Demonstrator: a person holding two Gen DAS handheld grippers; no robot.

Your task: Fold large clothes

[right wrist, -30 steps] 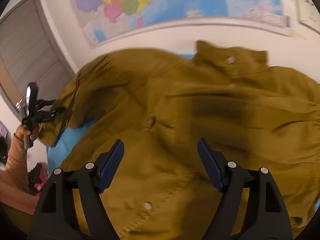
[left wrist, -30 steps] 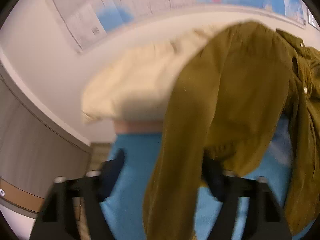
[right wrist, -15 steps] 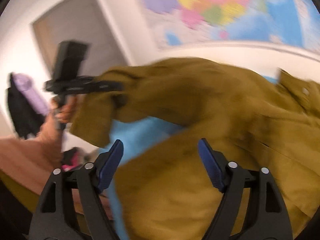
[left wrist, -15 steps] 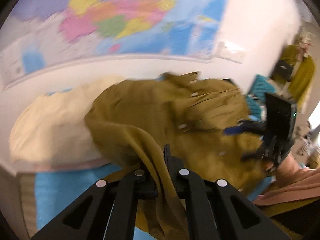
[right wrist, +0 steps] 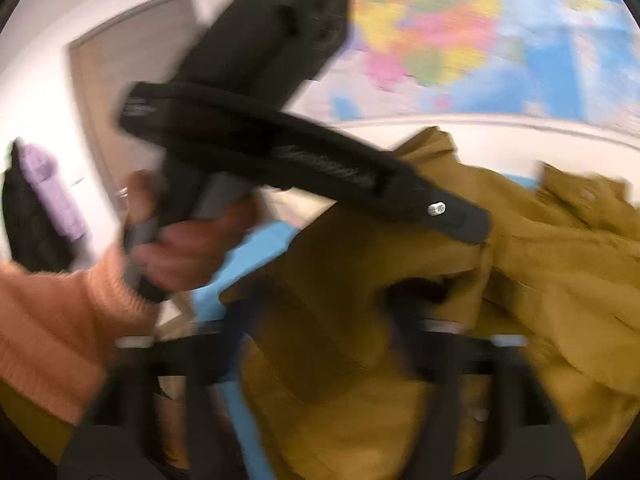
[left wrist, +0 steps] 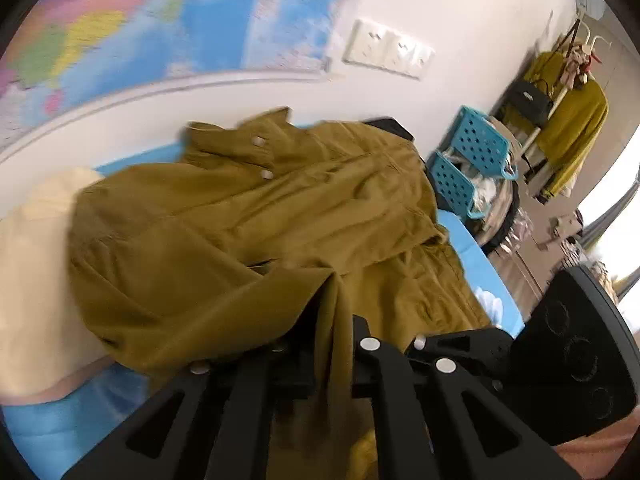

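An olive button-up shirt (left wrist: 260, 220) lies crumpled on a blue-covered table (left wrist: 60, 420). My left gripper (left wrist: 340, 320) pinches a sleeve fold of it, and the cloth hangs down between the nearly closed jaws, which are easing open. From the right wrist view the left gripper (right wrist: 476, 232) crosses the frame, gripped by a hand in an orange sleeve (right wrist: 48, 320), its tip on the shirt (right wrist: 540, 280). My right gripper (right wrist: 328, 320) is blurred. Its jaws are closing but still stand apart, with a bunch of shirt cloth between them. Its black body (left wrist: 568, 344) sits close beside the left gripper.
A cream cloth (left wrist: 32, 260) lies on the table's left end. A map (left wrist: 160, 20) covers the wall behind. Blue perforated baskets (left wrist: 476, 152) and a rack with yellow garments (left wrist: 576, 120) stand past the right end. A grey door (right wrist: 132, 60) is at left.
My left gripper shut on the sleeve, then swung right and up across the shirt until it met the right gripper. The right gripper's wide jaws now blur around shirt cloth.
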